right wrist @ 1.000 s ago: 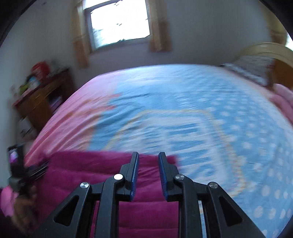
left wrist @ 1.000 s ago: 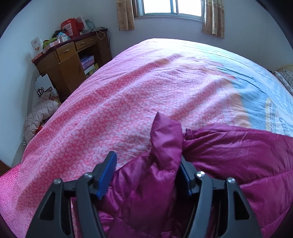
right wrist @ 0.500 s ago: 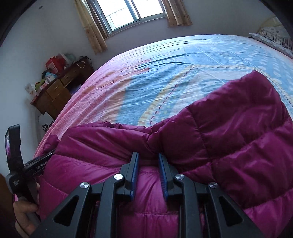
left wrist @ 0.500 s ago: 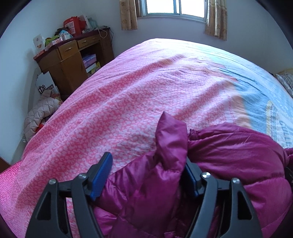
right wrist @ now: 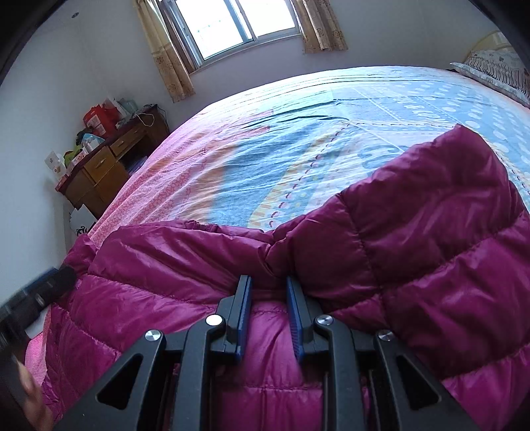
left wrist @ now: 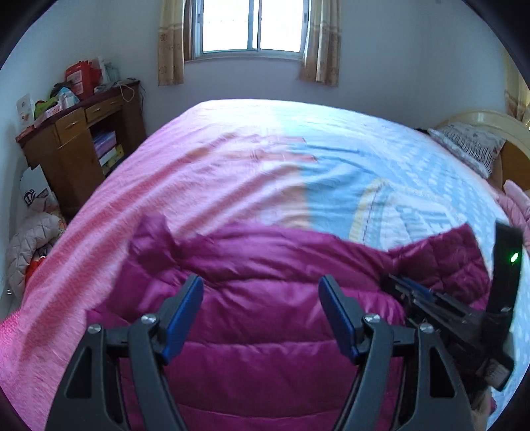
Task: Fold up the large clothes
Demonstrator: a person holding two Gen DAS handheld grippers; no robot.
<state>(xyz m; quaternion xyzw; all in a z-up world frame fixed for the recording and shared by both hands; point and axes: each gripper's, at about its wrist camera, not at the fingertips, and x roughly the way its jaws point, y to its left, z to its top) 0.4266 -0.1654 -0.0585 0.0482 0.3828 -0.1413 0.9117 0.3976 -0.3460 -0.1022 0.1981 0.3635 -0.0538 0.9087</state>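
A puffy purple quilted jacket lies on a big bed with a pink and blue cover.
The left gripper is wide apart above it; the right gripper pinches a fold. A brown wooden bench stands by the window.

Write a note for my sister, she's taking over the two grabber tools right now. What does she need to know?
Left tool: open, nothing between its pads, above the purple puffy jacket.
Right tool: closed on a fold of the jacket.
The jacket lies on the near edge of the bed, folded along its far side, with one bunched end at the left.
Done: a first fold, it seems.
Left: grab the loose end with the left tool, fold again, flatten.
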